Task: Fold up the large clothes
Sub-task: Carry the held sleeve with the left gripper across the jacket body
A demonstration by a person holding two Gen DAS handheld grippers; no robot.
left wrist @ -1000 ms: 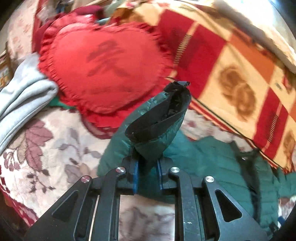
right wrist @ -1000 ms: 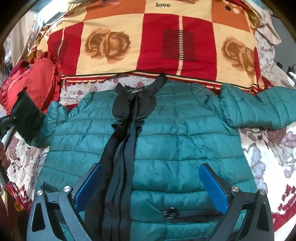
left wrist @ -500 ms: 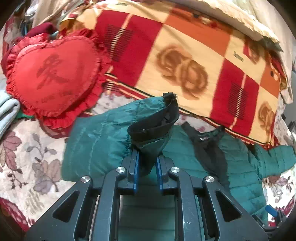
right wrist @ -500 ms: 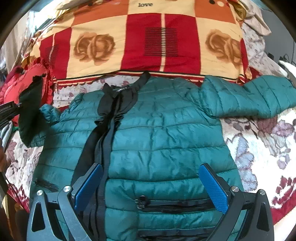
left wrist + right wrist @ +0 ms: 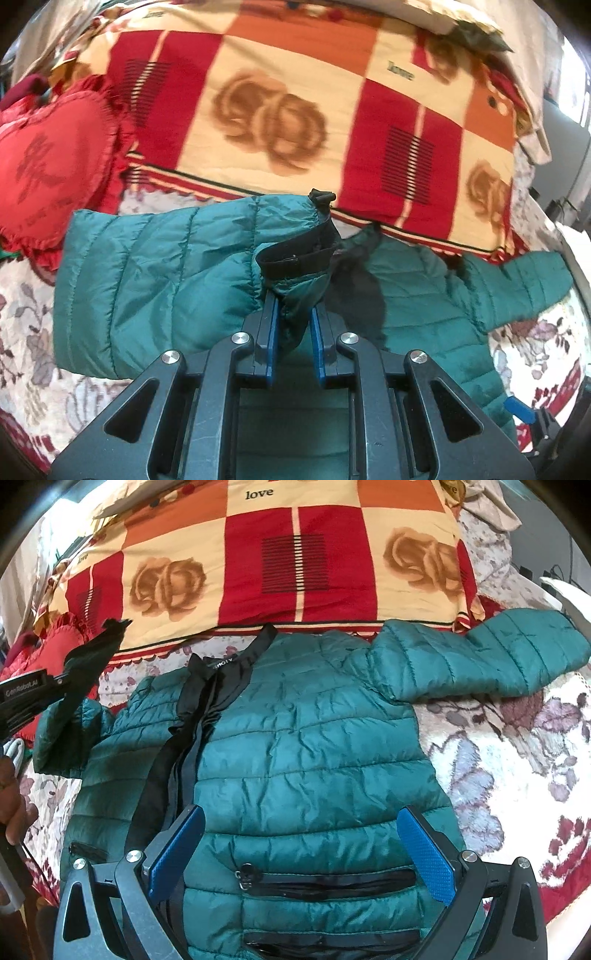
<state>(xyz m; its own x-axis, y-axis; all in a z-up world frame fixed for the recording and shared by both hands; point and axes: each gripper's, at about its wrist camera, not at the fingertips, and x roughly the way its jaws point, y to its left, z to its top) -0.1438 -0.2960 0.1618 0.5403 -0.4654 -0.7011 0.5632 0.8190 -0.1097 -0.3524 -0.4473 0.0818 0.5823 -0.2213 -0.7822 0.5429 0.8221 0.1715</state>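
Two grippers up | your left gripper is clamped on the cuff of the green puffer jacket, that sleeve lifted | your right gripper hangs over the jacket's hem, fingers spread wide, holding nothing | jacket lies front-up on the floral bedspread, collar toward the checked rose blanket | red heart cushion beside the raised sleeve.

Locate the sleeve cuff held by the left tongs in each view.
Left wrist: cuff at centre, pinched by the left tongs.
Right wrist: cuff at far left, lifted off the bed.
Shared landmark: the jacket's black collar.
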